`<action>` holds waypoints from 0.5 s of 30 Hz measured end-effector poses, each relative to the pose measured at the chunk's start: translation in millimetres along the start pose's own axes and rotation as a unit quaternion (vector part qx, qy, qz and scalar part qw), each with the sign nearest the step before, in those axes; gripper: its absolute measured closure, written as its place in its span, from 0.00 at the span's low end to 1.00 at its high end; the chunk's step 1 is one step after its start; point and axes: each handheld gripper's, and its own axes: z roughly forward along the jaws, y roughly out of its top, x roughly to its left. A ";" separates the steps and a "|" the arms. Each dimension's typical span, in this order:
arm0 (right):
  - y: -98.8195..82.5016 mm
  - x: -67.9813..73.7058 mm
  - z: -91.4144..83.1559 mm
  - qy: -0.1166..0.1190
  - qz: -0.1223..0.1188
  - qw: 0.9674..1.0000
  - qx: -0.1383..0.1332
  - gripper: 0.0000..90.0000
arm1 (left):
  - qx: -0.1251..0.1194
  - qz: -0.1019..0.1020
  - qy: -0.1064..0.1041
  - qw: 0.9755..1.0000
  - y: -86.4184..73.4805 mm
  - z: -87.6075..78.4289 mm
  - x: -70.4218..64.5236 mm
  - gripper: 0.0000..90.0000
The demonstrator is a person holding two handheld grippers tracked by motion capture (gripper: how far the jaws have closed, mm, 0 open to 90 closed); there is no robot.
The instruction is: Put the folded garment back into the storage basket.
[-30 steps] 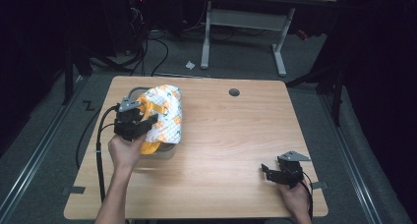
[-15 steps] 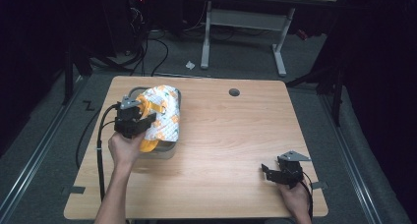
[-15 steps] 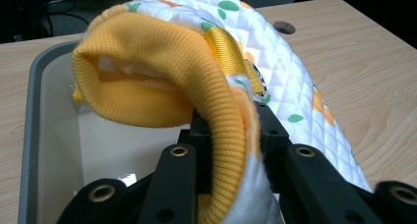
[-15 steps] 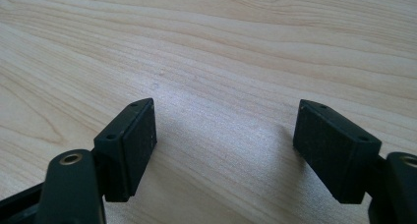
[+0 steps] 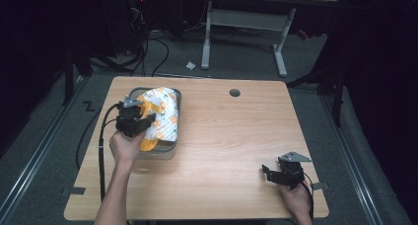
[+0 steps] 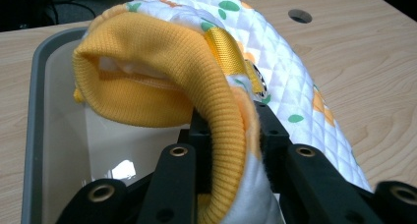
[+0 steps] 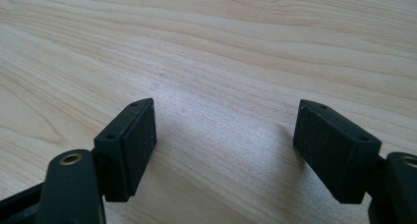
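Observation:
A quilted white garment (image 5: 160,116) with orange and green flowers and a yellow ribbed cuff (image 6: 162,76) drapes over a grey bin (image 5: 175,147) at the table's left. My left gripper (image 5: 139,124) is shut on the garment's yellow edge, the cloth pinched between its pads (image 6: 231,150). The garment hangs partly into the bin (image 6: 37,111). My right gripper (image 5: 277,173) rests near the table's front right corner. It stands open, with bare wood between its fingers (image 7: 130,145).
The wooden table (image 5: 231,136) has a round cable hole (image 5: 234,93) near its far edge. Another desk's legs and several cables stand on the floor behind. A black cable trails from the left gripper off the table's left side.
My left gripper has carried the garment a little down and toward the bin. The right gripper has stayed in place.

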 end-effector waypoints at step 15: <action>0.0 0.0 0.0 0.000 0.000 1.000 0.000 0.27 | 0.038 -0.005 0.020 0.999 -8.7 21.2 9.7 0.82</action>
